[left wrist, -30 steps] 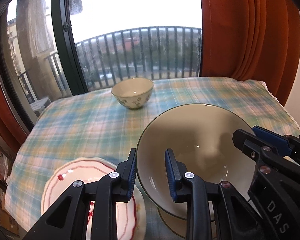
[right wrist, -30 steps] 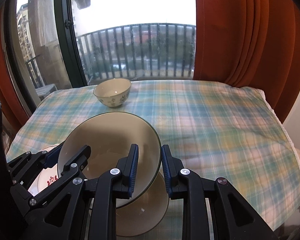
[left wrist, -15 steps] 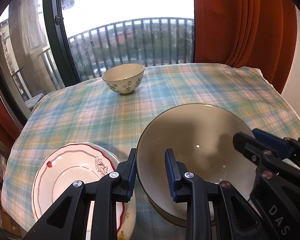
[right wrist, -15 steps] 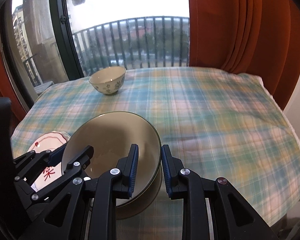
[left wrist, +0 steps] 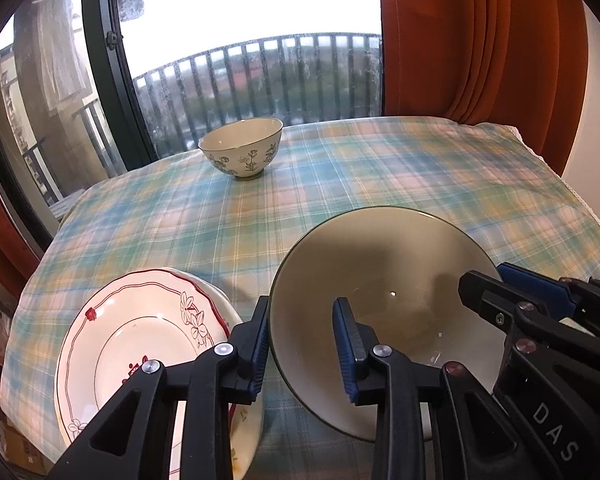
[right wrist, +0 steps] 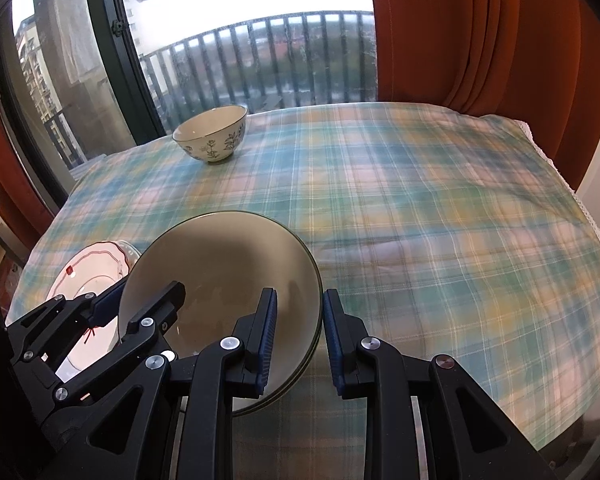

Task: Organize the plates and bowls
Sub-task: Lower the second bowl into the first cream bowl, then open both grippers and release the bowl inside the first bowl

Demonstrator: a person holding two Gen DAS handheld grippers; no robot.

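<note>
The chief risk is an uneven release: the left gripper [left wrist: 300, 302] has just been easing its jaws apart with the near-left rim of the upper bowl [left wrist: 380, 264] between them, its outer pad looking to be against the rim, while the right gripper [right wrist: 300, 293] stands nearly closed, clamped across the opposite rim. If one side lets go before the bowl is fully seated, that side would likely drop and knock against the lower bowl [right wrist: 298, 374], which could chip the glaze or leave the pair sitting crooked. Whether the two bowls are already in full contact I cannot tell; only a sliver of the lower rim shows beneath, just off-centre, so the nest may be slightly skewed. A second hazard is the withdrawal: each inner pad lies inside the bowl, and pulling a gripper back before the jaws open clear of the rim could drag or tip the stack. The left gripper also hangs just beside the red-trimmed plate [left wrist: 140, 332], which lies on another plate at the near-left edge of the worktop [right wrist: 440, 220], so a sideways sweep might nudge it toward the edge. The upper bowl is wide and shallow, a dull grey-beige glaze with a thin dark green rim, empty and clean apart from small specks; it looks smooth, hard and slippery. It sits over its match at the near middle of the plaid cloth, well apart from the small floral bowl [left wrist: 242, 152] by the window.
</note>
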